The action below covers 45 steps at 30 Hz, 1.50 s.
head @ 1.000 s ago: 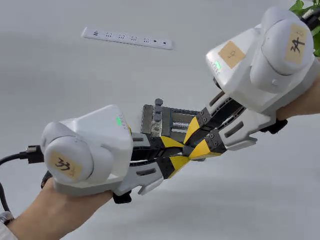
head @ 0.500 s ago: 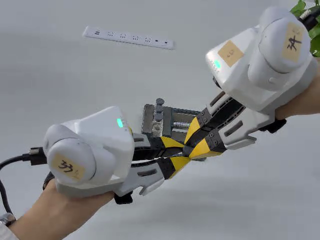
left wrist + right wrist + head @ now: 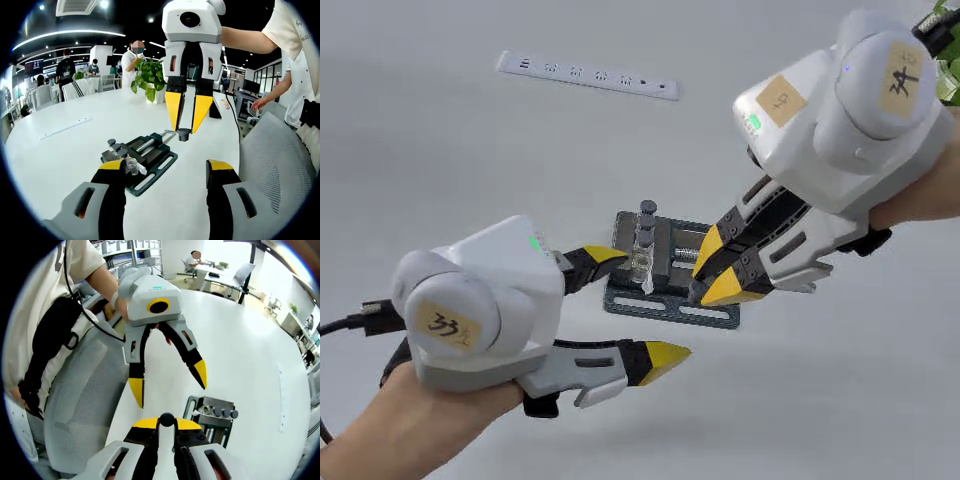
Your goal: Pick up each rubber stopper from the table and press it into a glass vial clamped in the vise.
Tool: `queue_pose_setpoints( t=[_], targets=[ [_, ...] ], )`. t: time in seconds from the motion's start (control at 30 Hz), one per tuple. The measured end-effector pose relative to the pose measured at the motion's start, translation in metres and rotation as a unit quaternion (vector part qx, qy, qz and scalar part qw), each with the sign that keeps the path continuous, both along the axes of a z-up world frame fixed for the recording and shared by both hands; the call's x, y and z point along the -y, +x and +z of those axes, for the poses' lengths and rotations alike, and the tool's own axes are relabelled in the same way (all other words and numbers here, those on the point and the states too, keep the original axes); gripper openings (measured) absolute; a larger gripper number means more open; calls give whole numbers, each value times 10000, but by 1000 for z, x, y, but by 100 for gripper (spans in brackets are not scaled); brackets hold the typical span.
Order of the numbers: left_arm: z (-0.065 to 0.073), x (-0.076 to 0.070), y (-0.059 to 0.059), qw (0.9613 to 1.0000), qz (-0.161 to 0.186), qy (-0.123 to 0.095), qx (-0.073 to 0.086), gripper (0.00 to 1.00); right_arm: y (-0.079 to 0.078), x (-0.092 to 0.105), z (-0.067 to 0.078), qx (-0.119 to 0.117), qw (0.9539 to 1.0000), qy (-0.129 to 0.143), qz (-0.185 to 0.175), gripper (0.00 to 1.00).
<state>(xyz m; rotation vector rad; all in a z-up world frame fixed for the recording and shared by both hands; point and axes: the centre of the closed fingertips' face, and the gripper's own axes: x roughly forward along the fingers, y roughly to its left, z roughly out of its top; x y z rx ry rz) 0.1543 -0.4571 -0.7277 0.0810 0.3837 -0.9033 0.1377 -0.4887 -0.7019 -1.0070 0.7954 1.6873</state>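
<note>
The step in hand looks like the carry. The right claw is pinched narrow on a dark rubber stopper, gripped at the very tips. It holds the stopper in the air above the table, just beside the screw side of the vise and not over any vial.

The vise stands a little in from the table's near edge, where the person is. It clamps a short row of glass vials. Three stoppered vials have dark caps. The open vial, at the end of the row nearest the person, looks clear and uncapped, though it is small in every view.

The left claw is spread wide and holds nothing. One tip lies close to the vise end that holds the open vial, and the other is well out over bare table.

The right claw slants steeply down from the far right, with its tips aimed at the vise. The left claw lies low and nearly level, pointing in from the near left.

Next, the stopper probably has to go across to the open vial's mouth, sit square over it and be pressed straight down. Held only at the tips, it could twist under that push. Which end of the stopper faces down cannot be told.
</note>
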Motion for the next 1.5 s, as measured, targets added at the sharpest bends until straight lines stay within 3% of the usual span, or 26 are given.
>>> queue_pose_setpoints(
  t=[0.03,0.27,0.4,0.57,0.97,1.5],
  targets=[
    [-3,-4,1,9999,74,13,-85,69,3,-1,0,36,10000,9,17,6],
    [-15,-23,9,9992,326,83,-218,86,23,-9,-5,196,9997,-14,157,6],
    [-17,-26,9,9986,403,121,-317,92,30,-13,-10,241,9992,-103,306,6],
    [-24,-32,10,9980,490,132,-365,94,37,-17,-18,419,9971,-211,603,6],
    [-30,-40,13,9960,708,129,-531,99,47,-24,-37,463,9940,-337,934,6],
    [-39,-44,8,9941,861,96,-660,99,63,-32,-56,631,9916,-469,1025,6]
  ],
)
